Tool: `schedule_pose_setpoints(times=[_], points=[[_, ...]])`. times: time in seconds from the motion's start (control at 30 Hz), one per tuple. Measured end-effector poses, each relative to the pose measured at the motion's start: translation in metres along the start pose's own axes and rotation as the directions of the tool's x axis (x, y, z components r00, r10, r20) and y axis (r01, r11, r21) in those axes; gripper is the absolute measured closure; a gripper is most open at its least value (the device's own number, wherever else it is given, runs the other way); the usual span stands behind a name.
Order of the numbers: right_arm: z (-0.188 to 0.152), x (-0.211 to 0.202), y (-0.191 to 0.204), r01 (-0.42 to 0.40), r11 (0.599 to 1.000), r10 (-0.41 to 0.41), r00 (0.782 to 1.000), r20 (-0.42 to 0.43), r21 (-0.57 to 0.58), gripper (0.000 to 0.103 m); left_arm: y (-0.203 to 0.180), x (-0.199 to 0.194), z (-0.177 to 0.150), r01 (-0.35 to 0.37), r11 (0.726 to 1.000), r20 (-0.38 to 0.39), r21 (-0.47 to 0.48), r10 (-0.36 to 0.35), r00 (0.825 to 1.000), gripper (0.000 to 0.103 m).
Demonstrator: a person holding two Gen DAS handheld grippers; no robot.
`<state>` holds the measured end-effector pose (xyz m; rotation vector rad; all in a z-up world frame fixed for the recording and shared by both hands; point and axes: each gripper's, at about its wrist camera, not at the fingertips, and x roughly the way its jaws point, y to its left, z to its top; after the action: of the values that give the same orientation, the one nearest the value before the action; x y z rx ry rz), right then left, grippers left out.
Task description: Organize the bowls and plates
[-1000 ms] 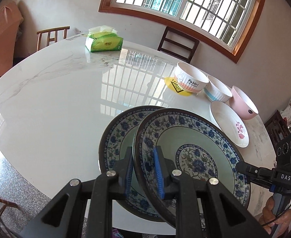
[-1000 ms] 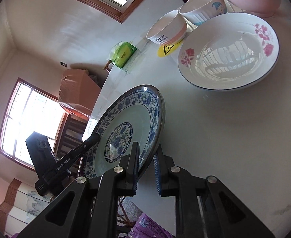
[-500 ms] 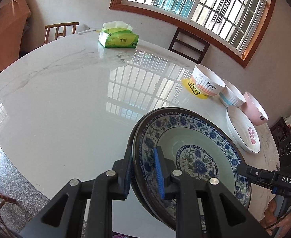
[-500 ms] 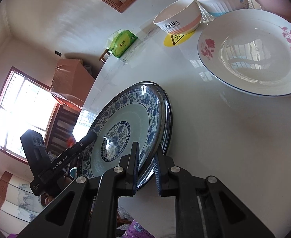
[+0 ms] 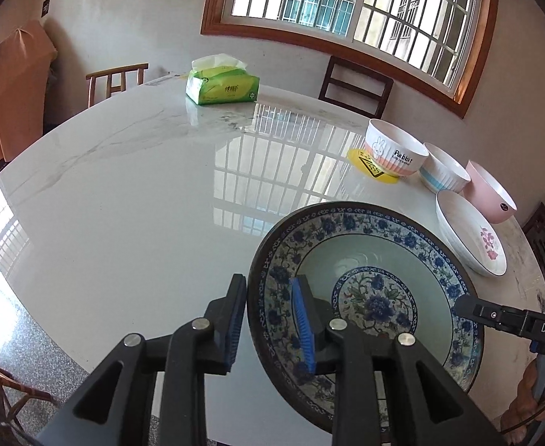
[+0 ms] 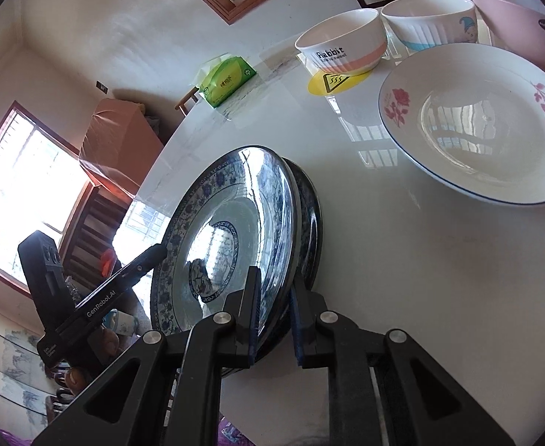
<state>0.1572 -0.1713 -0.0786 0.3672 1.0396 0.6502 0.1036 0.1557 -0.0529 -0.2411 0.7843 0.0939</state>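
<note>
A blue-and-white floral plate (image 5: 365,286) lies on top of a second matching plate whose rim (image 6: 311,219) shows beneath it, near the table's front edge. My left gripper (image 5: 268,323) straddles the top plate's left rim with its jaws slightly parted. My right gripper (image 6: 274,316) straddles the opposite rim of the top plate (image 6: 231,230), jaws also a little apart. A white plate with pink roses (image 5: 471,238) (image 6: 480,119), a Rabbit bowl (image 5: 395,152) (image 6: 341,48), a blue-striped white bowl (image 5: 445,173) (image 6: 428,18) and a pink bowl (image 5: 490,195) (image 6: 521,15) stand to the right.
The Rabbit bowl sits on a yellow coaster (image 5: 373,167) on the round white marble table (image 5: 123,193). A green tissue pack (image 5: 222,85) lies at the far side. Wooden chairs (image 5: 354,85) stand around the table, under a barred window.
The top plate came down from a tilt and to the left until it sat squarely on the second plate. Both grippers' jaws have loosened on its rim.
</note>
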Motion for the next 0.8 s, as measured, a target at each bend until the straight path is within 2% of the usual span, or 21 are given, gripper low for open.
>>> schedule_pose_setpoints(times=[0.13, 0.4, 0.53, 0.63, 0.67, 0.73, 0.8], points=[[-0.001, -0.001, 0.003, 0.018, 1.000, -0.018, 1.000, 0.009, -0.022, 0.087, -0.004, -0.006, 0.000, -0.012, 1.000, 0.039, 0.024, 0.011, 0.999, 0.071], [-0.003, 0.000, 0.014, 0.086, 0.992, -0.081, 0.995, 0.049, -0.093, 0.086, -0.004, -0.005, -0.001, -0.015, 1.000, 0.029, 0.025, 0.014, 0.999, 0.070], [-0.007, 0.000, 0.025, 0.164, 0.973, -0.153, 0.985, 0.080, -0.164, 0.083, -0.004, -0.004, -0.002, -0.017, 1.000, 0.025, 0.025, 0.017, 1.000, 0.070], [-0.013, 0.001, 0.043, 0.281, 0.921, -0.253, 0.958, 0.135, -0.269, 0.076, -0.004, -0.002, -0.003, -0.017, 0.999, 0.021, 0.029, 0.017, 1.000, 0.070], [-0.016, 0.002, 0.049, 0.338, 0.890, -0.301, 0.940, 0.162, -0.306, 0.071, -0.004, -0.002, -0.003, -0.016, 0.999, 0.019, 0.029, 0.016, 1.000, 0.070], [-0.022, 0.002, 0.059, 0.420, 0.832, -0.361, 0.906, 0.223, -0.362, 0.050, -0.004, 0.000, -0.003, -0.013, 1.000, 0.013, 0.028, 0.013, 1.000, 0.070], [-0.026, 0.003, 0.066, 0.468, 0.789, -0.389, 0.882, 0.266, -0.397, 0.047, -0.003, 0.000, -0.004, -0.012, 1.000, 0.011, 0.026, 0.012, 1.000, 0.070]])
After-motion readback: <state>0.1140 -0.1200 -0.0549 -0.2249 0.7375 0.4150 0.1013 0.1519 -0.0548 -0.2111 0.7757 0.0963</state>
